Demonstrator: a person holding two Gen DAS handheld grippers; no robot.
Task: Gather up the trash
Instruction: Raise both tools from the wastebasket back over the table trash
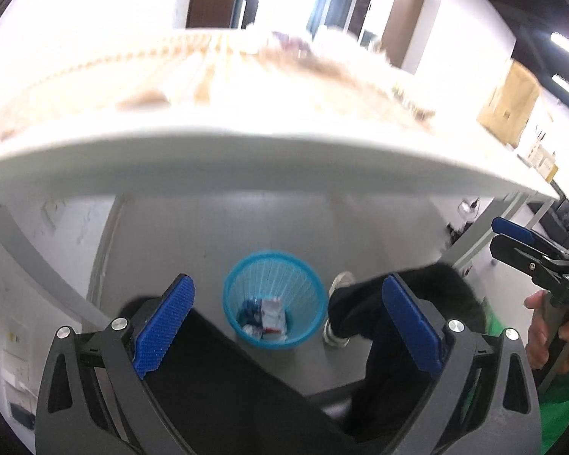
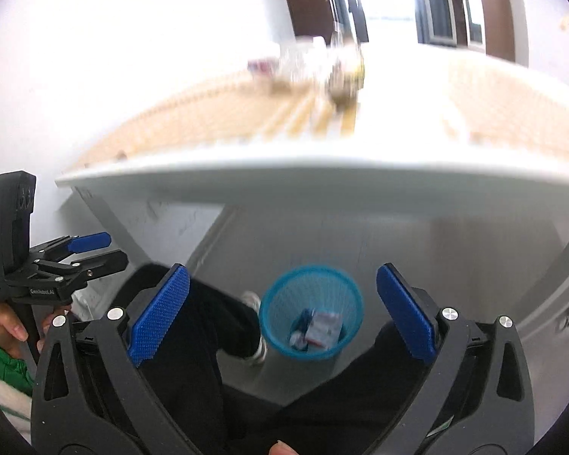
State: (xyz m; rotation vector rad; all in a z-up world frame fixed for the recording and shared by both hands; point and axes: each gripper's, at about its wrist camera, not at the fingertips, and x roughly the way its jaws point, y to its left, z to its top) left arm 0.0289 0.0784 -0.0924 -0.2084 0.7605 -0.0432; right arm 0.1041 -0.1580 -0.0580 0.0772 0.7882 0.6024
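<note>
Both tools stand with their blue pads wide apart and nothing between them: our left tool (image 1: pixel 288 326) and our right tool (image 2: pixel 282 313) each frame the blue mesh wastebasket (image 1: pixel 275 299) on the floor below, between our legs. We read the empty jaws and the basket's contents together: several wrappers and small cartons (image 1: pixel 267 318) lie at its bottom, so what we carried appears to have gone in already. The basket sits just under the near edge of the counter (image 1: pixel 265 155), close to our white shoe (image 1: pixel 337 284), which makes sense for dropping things straight down from counter height without stepping away.

We hold both tools tilted downward and side by side; from the left wrist view the right one shows at the far right edge in our hand (image 1: pixel 542 333), and the right wrist view shows the left one at its left edge. Held like this, they look ready to go back up for more.

More trash seems to remain on the counter: a blurred cluster of clear and coloured items (image 2: pixel 315 64) sits toward its far side, too smeared to name. The counter itself is white-edged with a pale woven mat on top. Beyond it we see white walls, dark brown doors, bright windows and a cardboard box (image 1: pixel 512 102) off to the right. The floor is plain grey.
</note>
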